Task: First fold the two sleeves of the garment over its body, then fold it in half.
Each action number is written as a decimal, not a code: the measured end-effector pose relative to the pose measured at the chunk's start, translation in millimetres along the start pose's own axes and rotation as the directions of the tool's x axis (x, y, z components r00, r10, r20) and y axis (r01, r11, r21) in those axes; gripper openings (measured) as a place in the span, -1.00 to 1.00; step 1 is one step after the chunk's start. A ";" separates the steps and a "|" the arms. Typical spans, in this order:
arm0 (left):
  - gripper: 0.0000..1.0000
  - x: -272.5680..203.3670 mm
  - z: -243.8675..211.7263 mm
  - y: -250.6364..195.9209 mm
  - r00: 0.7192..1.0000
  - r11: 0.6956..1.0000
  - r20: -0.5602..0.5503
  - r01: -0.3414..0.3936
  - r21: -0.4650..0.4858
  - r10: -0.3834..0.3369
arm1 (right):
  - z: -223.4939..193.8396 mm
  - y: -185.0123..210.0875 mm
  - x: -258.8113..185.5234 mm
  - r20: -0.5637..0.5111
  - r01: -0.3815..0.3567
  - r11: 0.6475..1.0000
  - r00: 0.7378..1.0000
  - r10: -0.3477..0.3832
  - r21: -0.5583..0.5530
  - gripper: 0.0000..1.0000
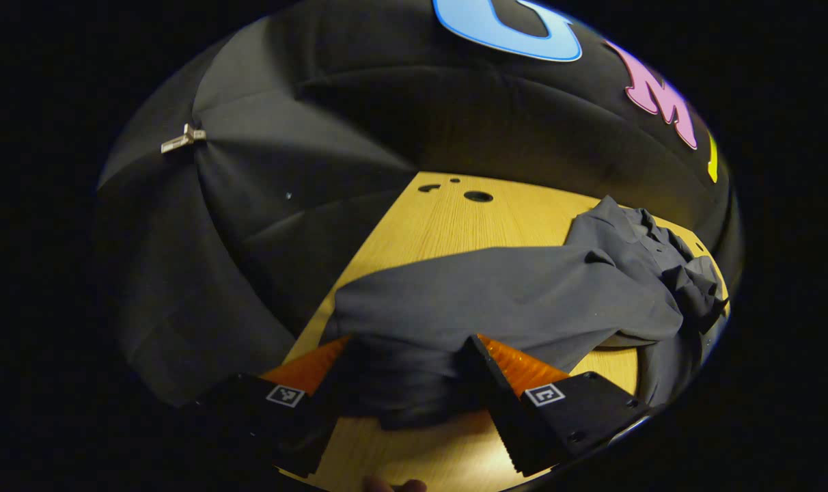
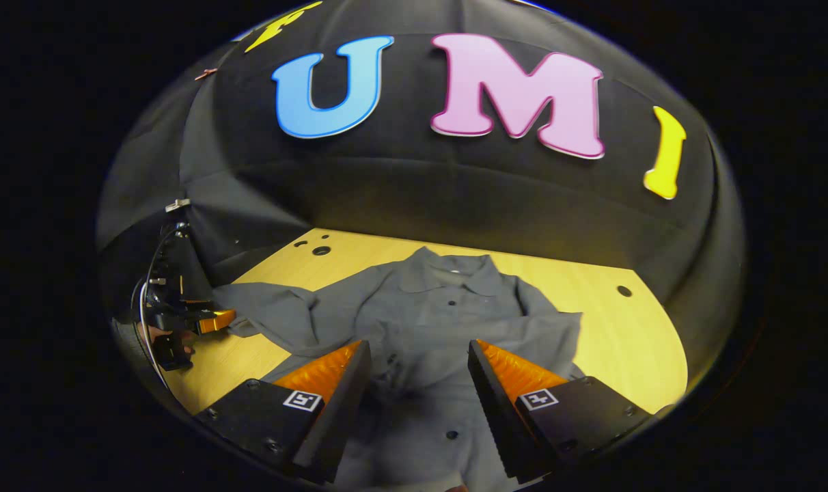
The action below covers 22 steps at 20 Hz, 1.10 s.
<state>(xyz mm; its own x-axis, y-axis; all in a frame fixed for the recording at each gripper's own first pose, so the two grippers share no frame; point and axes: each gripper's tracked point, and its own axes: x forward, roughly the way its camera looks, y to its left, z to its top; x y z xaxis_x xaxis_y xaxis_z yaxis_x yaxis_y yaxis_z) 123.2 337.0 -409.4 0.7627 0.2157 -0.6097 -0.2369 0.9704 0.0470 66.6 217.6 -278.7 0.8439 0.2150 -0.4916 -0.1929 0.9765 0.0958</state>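
wooden table (image 2: pixel 632 335), grey shirt (image 2: pixel 428 321) between open jaws (sleeve (image 1: pixel 455 294) too)

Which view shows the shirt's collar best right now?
The right gripper view: the collar lies flat and centred, facing the camera on the shirt. The left gripper view shows it side-on and bunched at the far end.

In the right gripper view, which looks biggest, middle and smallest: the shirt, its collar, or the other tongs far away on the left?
1. The shirt, spread across the table, looks biggest.
2. Its collar and the left tongs look about alike. The tongs are farther off, so I won't rank them.
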 end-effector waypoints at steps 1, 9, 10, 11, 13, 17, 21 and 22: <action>1.00 0.9 1.0 -0.7 1.000 1.000 0.003 -0.004 -0.004 0.004 | 0.4 -10.3 -11.8 0.002 0.019 1.000 1.000 -0.019 0.009 0.77; -0.85 -0.7 6.3 -10.1 0.998 0.999 -0.056 0.016 0.047 -0.013 | -16.1 -79.2 -75.1 -0.007 0.136 0.988 0.991 -0.136 0.070 0.78; -0.88 -5.8 12.1 -10.7 0.999 0.999 -0.043 0.009 0.035 -0.007 | -17.6 -85.0 -77.6 -0.007 0.144 0.987 0.990 -0.144 0.075 0.78; -0.89 -14.1 21.3 -10.8 1.000 1.000 -0.016 0.001 0.021 0.000 | -18.6 -91.3 -80.5 -0.005 0.151 0.985 0.988 -0.151 0.077 0.78; -0.89 -35.6 43.1 -15.3 0.999 1.000 0.046 -0.009 0.000 0.009 | -18.9 -102.8 -86.4 -0.001 0.158 0.984 0.987 -0.159 0.083 0.78; -0.89 -85.5 104.0 -25.5 0.982 0.999 0.189 -0.002 -0.034 0.008 | -22.5 -121.1 -91.3 0.006 0.159 0.982 0.987 -0.160 0.099 0.77; -0.89 -137.3 162.6 -54.3 0.952 0.997 0.306 0.041 -0.065 -0.019 | -28.1 -138.2 -96.7 0.006 0.160 0.980 0.987 -0.161 0.117 0.77; -0.89 -145.6 173.7 -66.6 0.945 0.996 0.323 0.064 -0.059 -0.042 | -29.1 -143.1 -98.1 0.010 0.160 0.980 0.987 -0.162 0.118 0.78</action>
<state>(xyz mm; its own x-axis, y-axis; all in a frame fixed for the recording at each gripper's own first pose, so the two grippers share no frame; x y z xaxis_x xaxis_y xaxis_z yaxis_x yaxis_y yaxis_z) 132.5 259.8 -186.4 0.9253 0.1988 -0.3229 -0.2227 0.9741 -0.0387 -3.2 56.4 -269.4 0.8689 0.0540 -0.4921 0.0050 0.9930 0.1178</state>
